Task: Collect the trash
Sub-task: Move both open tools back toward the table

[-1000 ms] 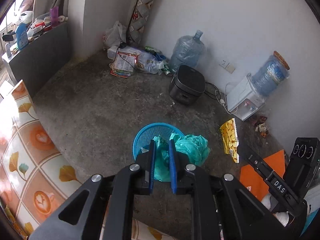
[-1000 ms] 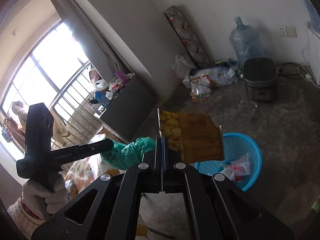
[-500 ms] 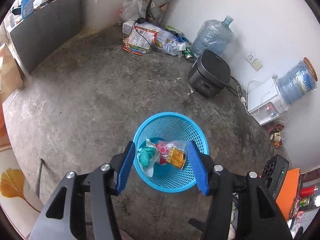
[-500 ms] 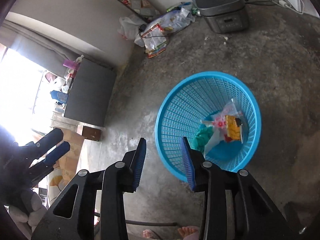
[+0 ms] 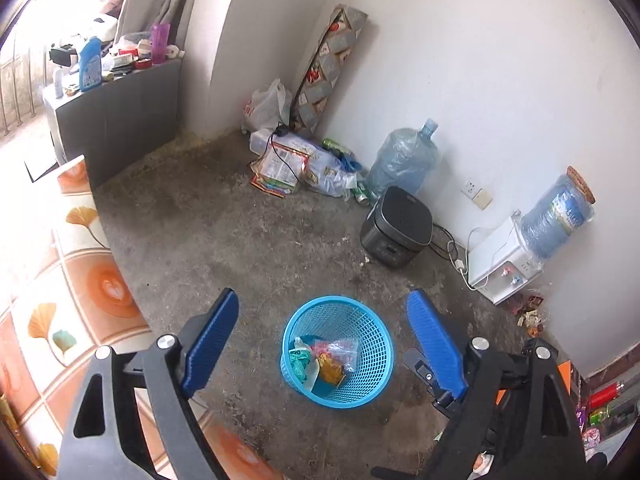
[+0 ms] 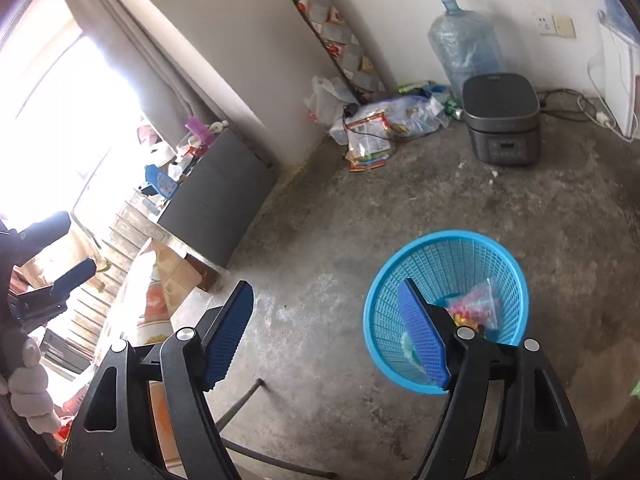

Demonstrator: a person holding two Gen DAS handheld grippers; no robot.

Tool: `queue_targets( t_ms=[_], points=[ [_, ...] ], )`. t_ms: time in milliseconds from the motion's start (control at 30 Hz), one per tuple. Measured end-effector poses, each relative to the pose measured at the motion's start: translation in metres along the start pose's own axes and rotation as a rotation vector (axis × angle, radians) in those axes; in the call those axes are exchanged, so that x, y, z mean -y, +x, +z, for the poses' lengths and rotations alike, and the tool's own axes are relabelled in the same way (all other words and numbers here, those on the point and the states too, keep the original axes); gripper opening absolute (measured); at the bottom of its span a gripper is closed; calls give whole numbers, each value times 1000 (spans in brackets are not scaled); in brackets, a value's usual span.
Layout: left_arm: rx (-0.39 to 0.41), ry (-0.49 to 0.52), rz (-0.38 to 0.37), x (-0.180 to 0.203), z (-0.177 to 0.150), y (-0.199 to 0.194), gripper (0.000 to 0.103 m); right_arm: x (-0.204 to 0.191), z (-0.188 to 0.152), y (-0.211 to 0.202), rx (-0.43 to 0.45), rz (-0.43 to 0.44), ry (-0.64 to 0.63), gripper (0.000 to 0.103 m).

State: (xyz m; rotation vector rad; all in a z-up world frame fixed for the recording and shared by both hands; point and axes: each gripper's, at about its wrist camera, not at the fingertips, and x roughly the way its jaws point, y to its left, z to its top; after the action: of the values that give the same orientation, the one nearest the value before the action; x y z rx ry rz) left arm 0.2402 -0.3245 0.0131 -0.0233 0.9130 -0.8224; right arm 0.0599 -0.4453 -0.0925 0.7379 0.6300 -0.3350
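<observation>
Dropped wrappers [image 5: 326, 362] inside upright basket [image 5: 340, 394]

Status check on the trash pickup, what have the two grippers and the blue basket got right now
Left gripper and right gripper both empty, jaws opening. Blue basket upright on the floor, wrappers inside. Nothing in the way.

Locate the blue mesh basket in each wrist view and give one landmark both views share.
Left wrist: blue mesh basket sits low centre, on the floor between the two fingers.
Right wrist: basket is lower right, partly behind the right-hand finger.
Shared landmark: the dark rice cooker by the wall beyond it.
</observation>
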Motion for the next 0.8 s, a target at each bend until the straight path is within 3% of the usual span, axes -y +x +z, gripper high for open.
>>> queue_targets(
  t_ms=[300, 467, 700, 800],
  points=[
    [103, -42, 71, -33, 2, -83, 85, -76, 16, 6, -42, 61, -119, 71],
    [171, -82, 72, -54, -7, -130, 85, -134, 33, 3, -59, 120, -214, 71],
    [203, -116, 120, -87, -16, -176, 86, -225, 55, -20, -10, 205, -363, 71],
    [254, -141, 143, -104, -14, -200, 86, -259, 53, -33, 32, 220, -444, 71]
  ],
)
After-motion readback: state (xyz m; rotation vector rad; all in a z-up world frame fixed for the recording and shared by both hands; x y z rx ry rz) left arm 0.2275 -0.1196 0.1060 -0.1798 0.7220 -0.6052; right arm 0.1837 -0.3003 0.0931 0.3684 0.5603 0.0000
